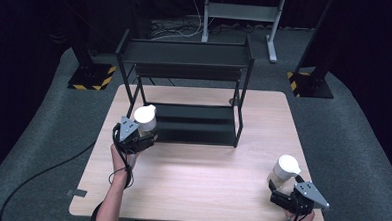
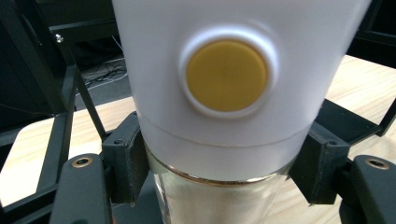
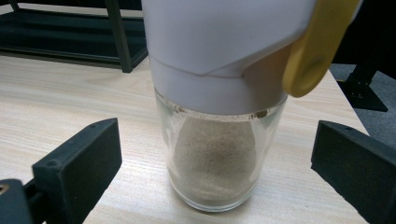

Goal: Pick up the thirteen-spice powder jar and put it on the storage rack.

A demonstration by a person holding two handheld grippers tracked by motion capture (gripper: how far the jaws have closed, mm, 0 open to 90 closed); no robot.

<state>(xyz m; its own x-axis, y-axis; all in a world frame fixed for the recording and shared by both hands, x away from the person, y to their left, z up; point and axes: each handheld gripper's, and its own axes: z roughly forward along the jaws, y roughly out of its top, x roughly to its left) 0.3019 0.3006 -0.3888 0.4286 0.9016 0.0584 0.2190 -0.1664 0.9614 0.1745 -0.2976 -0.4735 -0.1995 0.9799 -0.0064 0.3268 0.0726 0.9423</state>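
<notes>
1. The left jar [image 1: 145, 119], a clear glass container with a tall white plastic lid, is at the front-left corner of the black shelf rack [image 1: 185, 90], just beside the rack's lower tier and near its front-left leg.
2. The left gripper [image 1: 142, 133] is clamped on this jar: in the left gripper view both black pads press the glass just under the white lid [image 2: 224, 79].
3. That lid is smooth and matt, widening upward, with a round mustard-yellow button [image 2: 227, 75] set in a shallow dished ring. Blur and the close crop hide what is inside this jar.
4. The right jar [image 1: 284, 170] stands upright on the pale wood-grain table [image 1: 200, 191], well to the right of the rack and nearer the person's edge.
5. In the right gripper view its glass body [image 3: 217, 158] is a rounded cylinder holding a heap of fine beige powder, with specks clinging under the rim.
6. Its white lid carries a yellow flip tab [image 3: 317, 46], curved and glossy.
7. The right gripper [image 1: 286, 193] has its jaws apart, one pad on each side of the glass, neither touching it.
8. The rack is thin black metal, with two flat tiers.
</notes>
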